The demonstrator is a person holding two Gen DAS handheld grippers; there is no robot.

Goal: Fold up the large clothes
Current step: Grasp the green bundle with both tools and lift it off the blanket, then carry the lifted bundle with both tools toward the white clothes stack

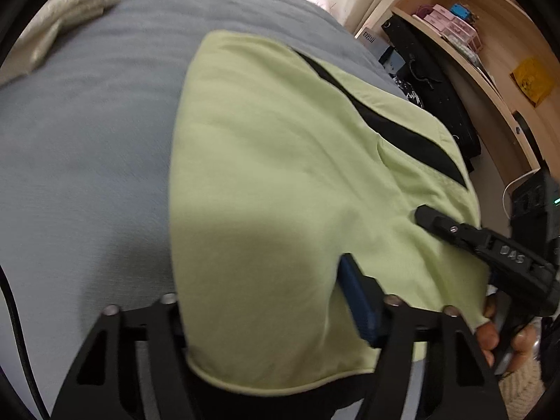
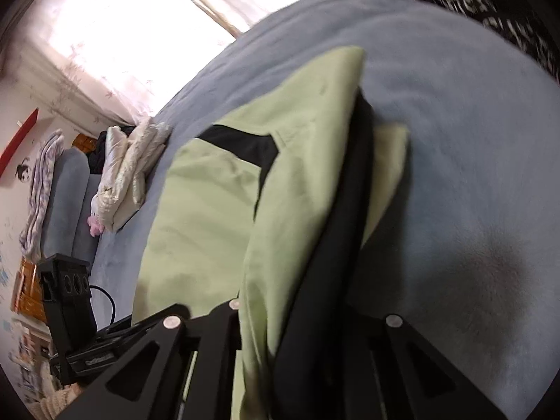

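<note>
A light green garment with a black stripe [image 1: 280,161] lies on the grey bed [image 1: 87,140]. My left gripper [image 1: 266,315] holds its near hem, and the cloth drapes over the fingers; one blue-padded finger [image 1: 357,301] shows. My right gripper [image 2: 301,315] is shut on a fold of the same green garment [image 2: 210,210], and its black finger [image 2: 332,262] runs up over the cloth. The right gripper also shows in the left wrist view [image 1: 483,241] at the garment's right edge.
A cream folded blanket [image 1: 70,10] lies at the bed's far left corner. A wooden shelf [image 1: 490,52] with boxes and a black bag [image 1: 430,80] stands beside the bed on the right. Pillows and bedding [image 2: 122,175] lie at the bed's head.
</note>
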